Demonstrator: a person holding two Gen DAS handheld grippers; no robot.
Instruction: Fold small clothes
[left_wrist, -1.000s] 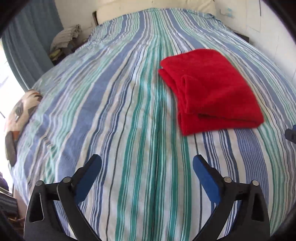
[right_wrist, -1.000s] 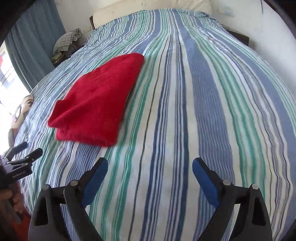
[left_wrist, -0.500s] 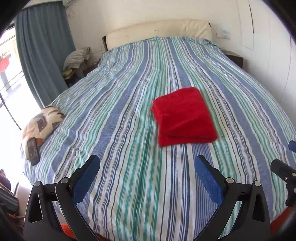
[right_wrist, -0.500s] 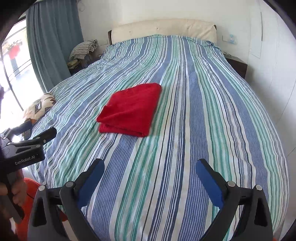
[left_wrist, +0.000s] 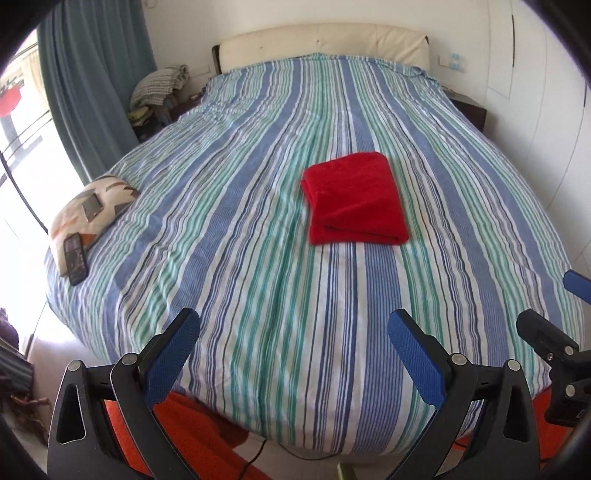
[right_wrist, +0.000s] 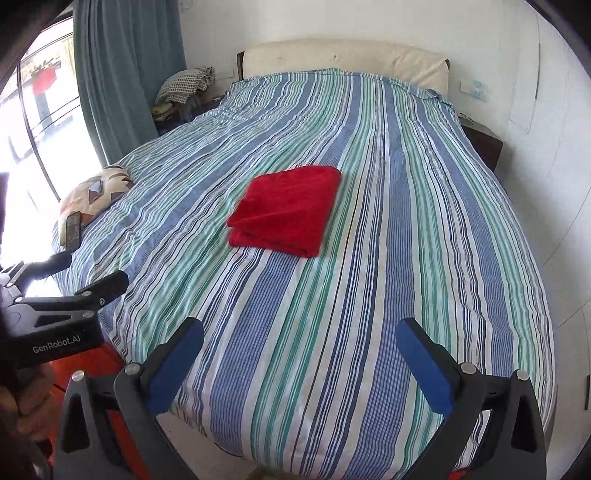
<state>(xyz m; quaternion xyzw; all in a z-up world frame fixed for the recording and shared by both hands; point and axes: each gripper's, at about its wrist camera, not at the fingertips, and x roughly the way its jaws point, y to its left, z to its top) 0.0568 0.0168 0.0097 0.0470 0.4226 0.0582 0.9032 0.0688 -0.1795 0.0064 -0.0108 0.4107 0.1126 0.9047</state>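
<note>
A red cloth (left_wrist: 354, 199) (right_wrist: 286, 210) lies folded into a neat rectangle on the striped bed (left_wrist: 258, 266), a little right of its middle. My left gripper (left_wrist: 293, 321) hovers over the bed's near edge, well short of the cloth, open with nothing between its blue pads. My right gripper (right_wrist: 300, 328) hangs beside it at the same edge, its jaws opening wide and holding nothing. Each gripper shows at the side of the other's view: the left gripper (right_wrist: 94, 267) and the right gripper (left_wrist: 546, 299).
A patterned cushion (left_wrist: 92, 199) with a phone (left_wrist: 75, 260) on it sits at the bed's left edge. Blue curtains (left_wrist: 92, 74) and a window stand to the left, a heap of clothes (left_wrist: 159, 85) at the far left, a dark nightstand (left_wrist: 469, 110) at the far right. Something orange (left_wrist: 192, 424) lies below the bed's near edge.
Both grippers have drawn back and risen away from the red cloth, which now looks smaller and farther off. The bed's near edge and the floor have come into view.
</note>
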